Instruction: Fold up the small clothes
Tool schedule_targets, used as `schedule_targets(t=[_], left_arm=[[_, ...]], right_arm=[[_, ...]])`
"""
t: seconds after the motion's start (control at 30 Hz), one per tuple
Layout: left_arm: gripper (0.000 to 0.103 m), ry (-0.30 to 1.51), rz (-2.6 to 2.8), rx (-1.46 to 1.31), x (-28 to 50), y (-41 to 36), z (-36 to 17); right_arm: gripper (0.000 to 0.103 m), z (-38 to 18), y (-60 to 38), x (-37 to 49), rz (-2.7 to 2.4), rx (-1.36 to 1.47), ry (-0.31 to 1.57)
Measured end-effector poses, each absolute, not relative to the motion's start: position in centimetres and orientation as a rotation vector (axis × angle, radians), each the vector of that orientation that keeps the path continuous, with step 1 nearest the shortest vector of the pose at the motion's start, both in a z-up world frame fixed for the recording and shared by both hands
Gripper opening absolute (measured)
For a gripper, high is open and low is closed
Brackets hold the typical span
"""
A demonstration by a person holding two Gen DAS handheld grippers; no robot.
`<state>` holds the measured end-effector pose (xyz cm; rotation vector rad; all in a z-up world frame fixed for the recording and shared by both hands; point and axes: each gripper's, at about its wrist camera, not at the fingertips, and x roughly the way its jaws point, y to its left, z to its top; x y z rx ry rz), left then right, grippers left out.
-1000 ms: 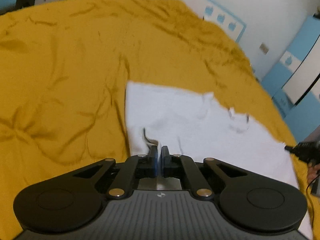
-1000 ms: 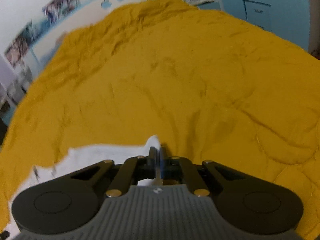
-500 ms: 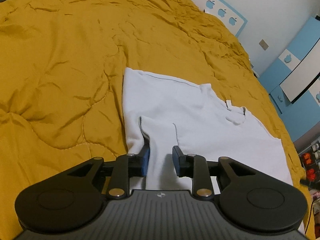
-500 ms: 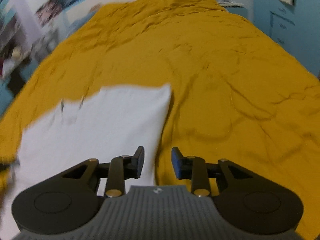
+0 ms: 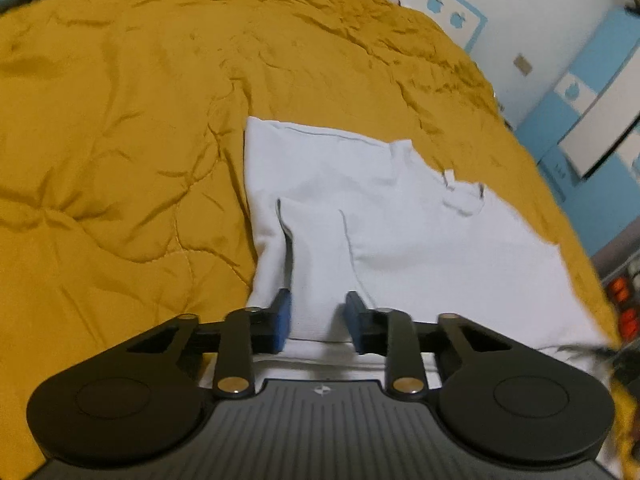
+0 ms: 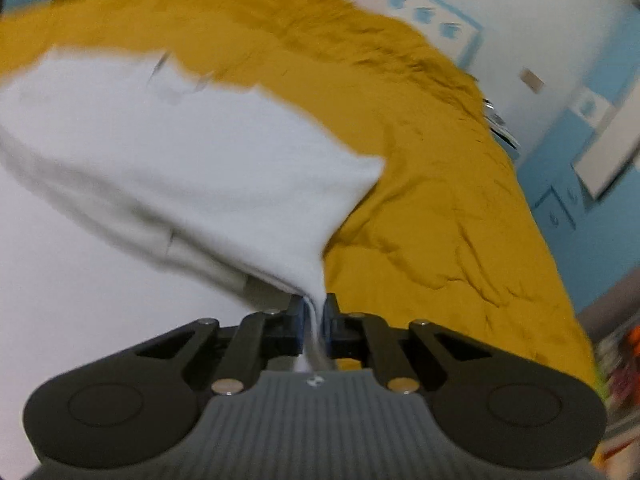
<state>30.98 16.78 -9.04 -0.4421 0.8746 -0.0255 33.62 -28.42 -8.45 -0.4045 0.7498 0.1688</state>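
A small white garment (image 5: 384,216) lies partly folded on the mustard-yellow quilt (image 5: 120,140), with a sleeve folded over its near left part. My left gripper (image 5: 318,320) is open, its blue pads either side of the folded sleeve at the garment's near edge, gripping nothing. In the right wrist view, my right gripper (image 6: 313,320) is shut on the white garment (image 6: 192,152), pinching a fold of cloth that rises off the quilt (image 6: 440,208). This view is motion blurred.
The quilted bed cover fills most of both views. A white wall with blue apple stickers (image 5: 434,0) and blue-and-white cabinets (image 5: 592,120) stand beyond the bed's far right. Orange items (image 5: 624,304) sit past the right bed edge.
My left gripper opened, let go of the sleeve and drew back slightly. My right gripper opened, swung over to the garment, and has shut on a fold of it.
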Motion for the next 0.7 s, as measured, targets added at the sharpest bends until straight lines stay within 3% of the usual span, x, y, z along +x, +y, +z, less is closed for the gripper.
schedule_targets(t=[0.03, 0.2, 0.5, 0.7], left_arm=[[0.017, 0.888, -0.022, -0.421, 31.1, 16.5, -9.2], [0.015, 0.908, -0.002, -0.348, 31.2, 15.3, -9.8], [0.016, 0.902, 0.016, -0.343, 30.6, 15.0, -8.5], [0.018, 0.828, 0.037, -0.333, 29.9, 14.5, -7.1]], right_arm=[[0.000, -7.8, -29.4, 33.8, 0.149, -0.342, 0.750], [0.000, -10.6, -33.8, 36.1, 0.100, -0.019, 0.920], [0.003, -8.6, -33.9, 35.2, 0.087, -0.007, 0.948], [0.003, -4.6, -31.8, 34.8, 0.155, -0.016, 0.831]])
